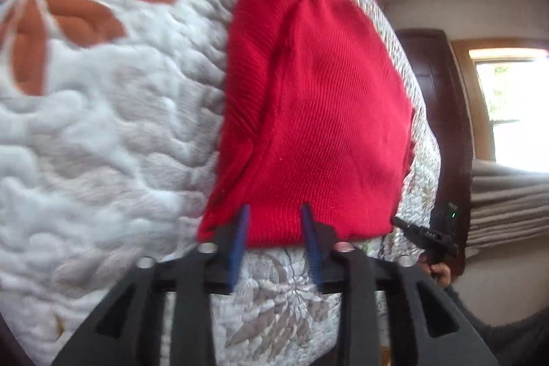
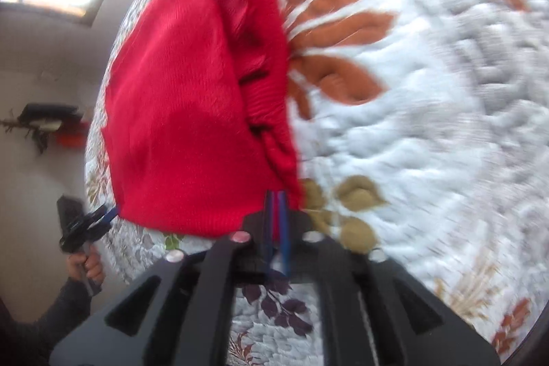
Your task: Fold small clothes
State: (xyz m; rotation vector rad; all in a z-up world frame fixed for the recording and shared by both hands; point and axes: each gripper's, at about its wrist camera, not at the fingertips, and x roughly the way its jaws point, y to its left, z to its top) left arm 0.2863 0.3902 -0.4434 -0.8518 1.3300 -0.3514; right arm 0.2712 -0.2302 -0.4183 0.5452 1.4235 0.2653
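A red knitted garment (image 1: 322, 112) lies partly folded on a quilted floral bedspread (image 1: 103, 126), one flap laid over the other. My left gripper (image 1: 275, 210) is open, its blue fingertips (image 1: 244, 218) spread over the garment's near hem. In the right wrist view the same garment (image 2: 178, 112) hangs blurred, and my right gripper (image 2: 276, 194) is shut on its near hem, with red cloth showing between the fingers. Each view shows the other gripper at a lower corner of the garment: the right gripper (image 1: 399, 222) and the left gripper (image 2: 111, 213).
The bedspread (image 2: 411, 126) stretches wide beside the garment. The bed's edge runs close behind it. Beyond are a dark wooden door (image 1: 435, 91), a bright window (image 1: 514, 108), a curtain (image 1: 507, 194) and a wall shelf (image 2: 48, 115). A person's hand (image 2: 85, 263) grips the left handle.
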